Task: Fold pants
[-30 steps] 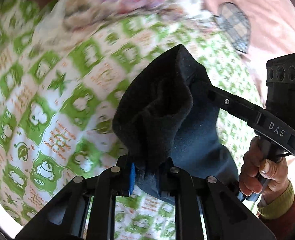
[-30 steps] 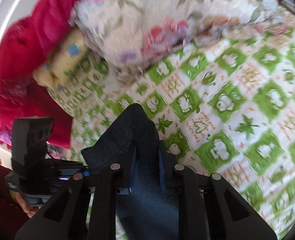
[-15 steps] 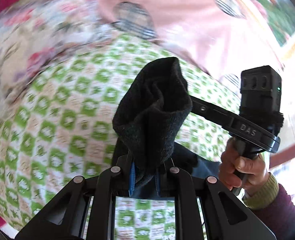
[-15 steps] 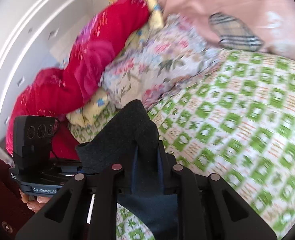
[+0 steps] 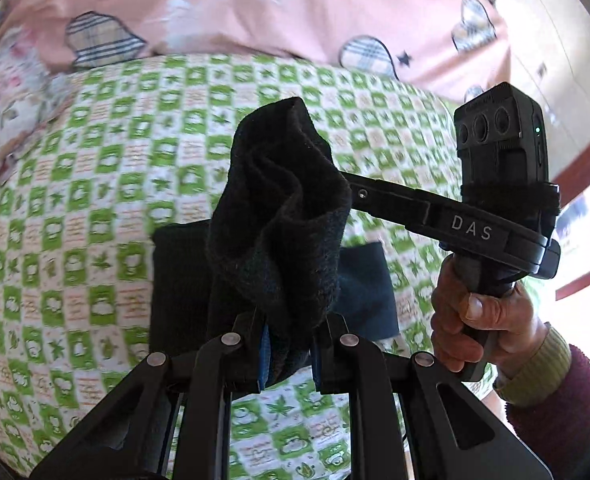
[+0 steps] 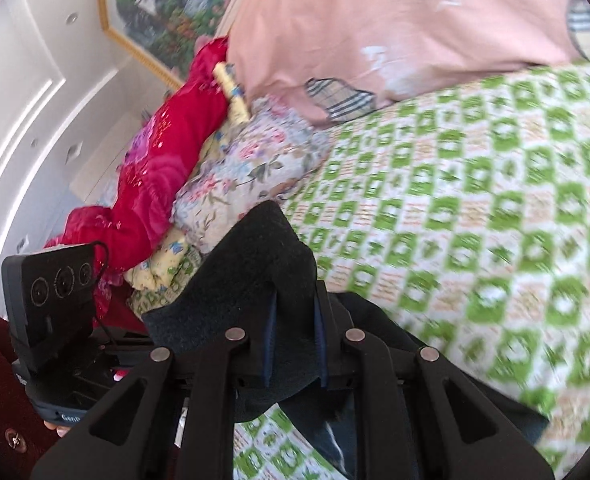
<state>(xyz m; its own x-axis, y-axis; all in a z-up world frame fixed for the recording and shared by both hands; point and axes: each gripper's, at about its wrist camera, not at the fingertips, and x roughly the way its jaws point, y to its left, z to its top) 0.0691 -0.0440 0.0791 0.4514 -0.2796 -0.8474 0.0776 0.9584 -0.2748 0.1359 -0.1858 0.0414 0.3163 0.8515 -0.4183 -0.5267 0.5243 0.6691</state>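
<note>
The dark pants (image 5: pixel 279 216) are held up over the green-and-white checked bed cover (image 5: pixel 95 200). My left gripper (image 5: pixel 287 344) is shut on a bunched edge of the pants, which rises in front of the camera. The rest of the pants hangs down and lies flat on the cover behind (image 5: pixel 175 280). My right gripper (image 6: pixel 293 332) is shut on another edge of the pants (image 6: pixel 255 264). The right gripper also shows in the left wrist view (image 5: pixel 375 196), reaching into the same fabric from the right.
A pink quilt (image 5: pixel 255 4) with plaid heart patches lies at the far side of the bed. A floral pillow (image 6: pixel 247 176) and a red blanket (image 6: pixel 167 152) are piled at the left. A framed picture (image 6: pixel 163 4) hangs on the white wall.
Both grippers have lifted and tilted upward with the pants held; the views swing from the bed cover to the pink quilt and wall. More of the pants now hangs below.
</note>
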